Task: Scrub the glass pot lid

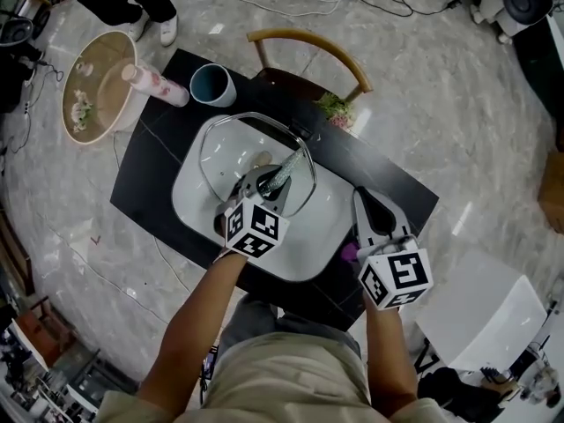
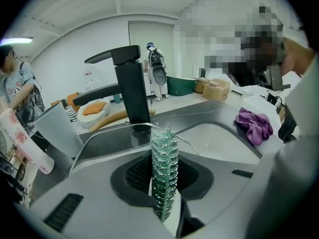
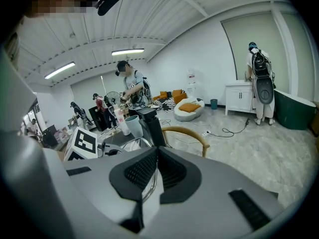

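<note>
Sink (image 1: 328, 233) on table (image 1: 148, 181), lid (image 1: 231, 152) in sink, scrubber (image 2: 163, 168) above lid, cup (image 1: 212, 85) behind left, chair (image 1: 308, 40) behind, cloth (image 2: 254, 124) right of sink.

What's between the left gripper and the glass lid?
A green bristly brush, clamped in the left gripper before the glass lid; the left gripper view shows it.

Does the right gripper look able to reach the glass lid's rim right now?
Probably yes. The right gripper sits beside the sink's right edge, jaws shut on nothing, with nothing between it and the glass lid, though the left gripper's green scrubber is close to that side.
</note>
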Demonstrator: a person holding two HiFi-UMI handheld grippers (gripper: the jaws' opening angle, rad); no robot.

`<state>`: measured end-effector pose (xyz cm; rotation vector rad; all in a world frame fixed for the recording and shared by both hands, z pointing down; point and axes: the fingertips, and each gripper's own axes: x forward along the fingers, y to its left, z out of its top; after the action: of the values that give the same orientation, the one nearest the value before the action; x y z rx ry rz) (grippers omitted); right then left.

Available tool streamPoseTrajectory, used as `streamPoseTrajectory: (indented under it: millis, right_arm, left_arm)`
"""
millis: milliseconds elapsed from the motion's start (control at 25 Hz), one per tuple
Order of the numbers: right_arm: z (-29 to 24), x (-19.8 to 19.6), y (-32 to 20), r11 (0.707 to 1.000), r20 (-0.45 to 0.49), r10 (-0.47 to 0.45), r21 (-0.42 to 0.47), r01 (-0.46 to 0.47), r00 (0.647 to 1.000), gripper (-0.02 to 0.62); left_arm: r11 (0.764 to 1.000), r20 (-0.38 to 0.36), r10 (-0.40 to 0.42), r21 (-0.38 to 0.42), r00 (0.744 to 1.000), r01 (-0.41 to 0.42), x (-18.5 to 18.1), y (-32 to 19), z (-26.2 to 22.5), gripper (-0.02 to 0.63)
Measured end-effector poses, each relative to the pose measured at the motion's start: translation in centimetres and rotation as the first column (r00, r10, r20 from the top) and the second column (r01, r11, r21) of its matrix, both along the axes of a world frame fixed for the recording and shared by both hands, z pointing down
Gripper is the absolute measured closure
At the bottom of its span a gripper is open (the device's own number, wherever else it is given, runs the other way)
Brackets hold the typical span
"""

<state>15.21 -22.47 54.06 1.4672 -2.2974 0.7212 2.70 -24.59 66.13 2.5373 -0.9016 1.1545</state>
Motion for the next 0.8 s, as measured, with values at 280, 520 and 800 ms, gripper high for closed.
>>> streamPoseTrajectory:
  millis: [280, 520, 800]
  right_arm:
    - [0.4, -1.2, -0.2, 1.0, -0.001, -0.022, -0.009, 0.022, 1.0, 0.571]
    - [0.9, -1.7, -0.3, 0.999, -0.004, -0.031, -0.016, 0.031, 1.0, 0.571]
    - [0.7, -1.7, -0.4, 0.999, 0.0, -0.033, -0.012, 0.033, 0.999, 0.571]
  left_arm:
    - [0.991, 0.088, -0.137, 0.013, 0.987, 0.136, -8.6, -3.3, 1.6, 0.52]
    - [0.967, 0.172, -0.254, 0.045, 0.952, 0.25, -16.8, -6.4, 1.8, 0.52]
    - [0.97, 0.183, -0.244, 0.05, 0.952, 0.238, -16.0, -6.0, 1.8, 0.52]
